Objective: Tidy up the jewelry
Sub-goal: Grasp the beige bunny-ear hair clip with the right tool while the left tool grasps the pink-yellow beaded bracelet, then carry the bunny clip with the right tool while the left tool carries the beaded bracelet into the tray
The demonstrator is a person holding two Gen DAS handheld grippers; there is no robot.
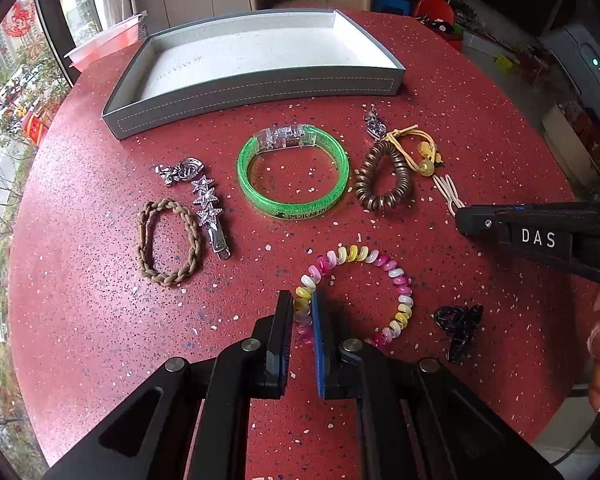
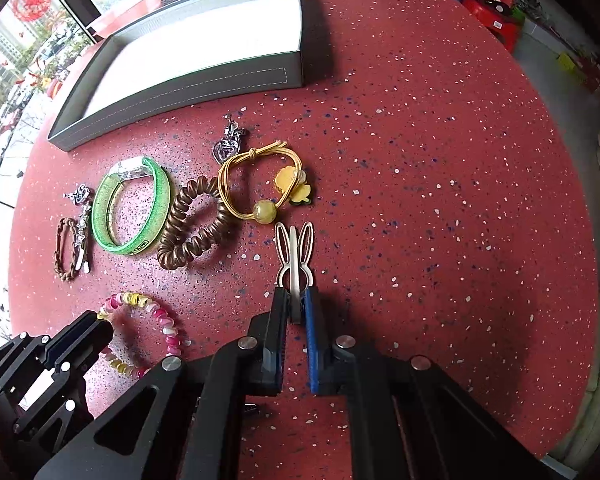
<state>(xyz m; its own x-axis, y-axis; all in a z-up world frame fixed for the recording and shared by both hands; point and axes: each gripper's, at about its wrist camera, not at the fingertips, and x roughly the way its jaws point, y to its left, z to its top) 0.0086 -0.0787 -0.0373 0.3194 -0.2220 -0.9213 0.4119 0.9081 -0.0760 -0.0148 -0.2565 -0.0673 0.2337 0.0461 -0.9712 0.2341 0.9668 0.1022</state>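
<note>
My left gripper (image 1: 302,300) is shut on the near-left part of a pink, white and yellow spiral hair tie (image 1: 356,252) lying on the red speckled table. My right gripper (image 2: 295,296) is shut on the base of a cream rabbit-ear hair clip (image 2: 294,244), whose ears point away from me. In the left wrist view the right gripper (image 1: 464,220) comes in from the right edge. A grey tray (image 1: 252,96) with a white lining stands open at the back, with nothing in it.
Between the tray and the grippers lie a green bangle (image 1: 292,208), a brown spiral tie (image 1: 380,176), a yellow elastic with charms (image 1: 420,148), a braided brown tie (image 1: 168,236), a star clip (image 1: 208,204), silver charms (image 1: 180,170) and a black claw clip (image 1: 458,330).
</note>
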